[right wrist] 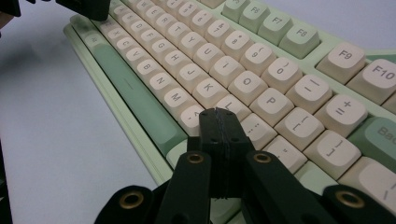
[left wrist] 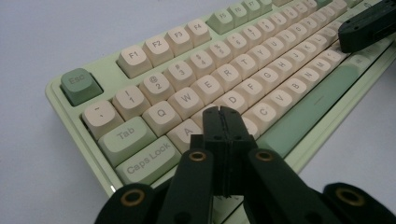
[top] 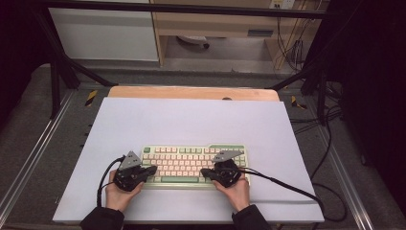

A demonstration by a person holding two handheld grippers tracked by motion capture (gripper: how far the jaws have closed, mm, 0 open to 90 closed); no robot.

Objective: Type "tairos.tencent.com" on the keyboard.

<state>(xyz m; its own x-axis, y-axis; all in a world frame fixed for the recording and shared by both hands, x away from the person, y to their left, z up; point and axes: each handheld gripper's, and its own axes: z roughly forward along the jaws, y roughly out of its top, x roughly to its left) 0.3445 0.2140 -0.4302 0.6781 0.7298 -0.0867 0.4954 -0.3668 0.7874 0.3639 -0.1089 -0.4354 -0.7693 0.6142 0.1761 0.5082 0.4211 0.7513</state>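
Observation:
A pale green keyboard (top: 194, 165) with cream and green keys lies on the white mat near the front edge. My left gripper (top: 152, 170) is over its left end, jaws shut with nothing between them. In the left gripper view the closed tips (left wrist: 222, 112) hover just above the S key area of the keyboard (left wrist: 205, 79). My right gripper (top: 205, 171) is over the keyboard's right half, also shut and empty. In the right gripper view its tips (right wrist: 217, 113) sit above the keys near L and the full stop on the keyboard (right wrist: 243, 79). Whether either tip touches a key is unclear.
The white mat (top: 191, 124) covers a wooden tabletop (top: 191, 92) and leaves bare room behind and beside the keyboard. Black cables (top: 287, 187) trail from both grippers. A metal frame (top: 28, 158) borders the table, with dark posts (top: 55, 81) at the back.

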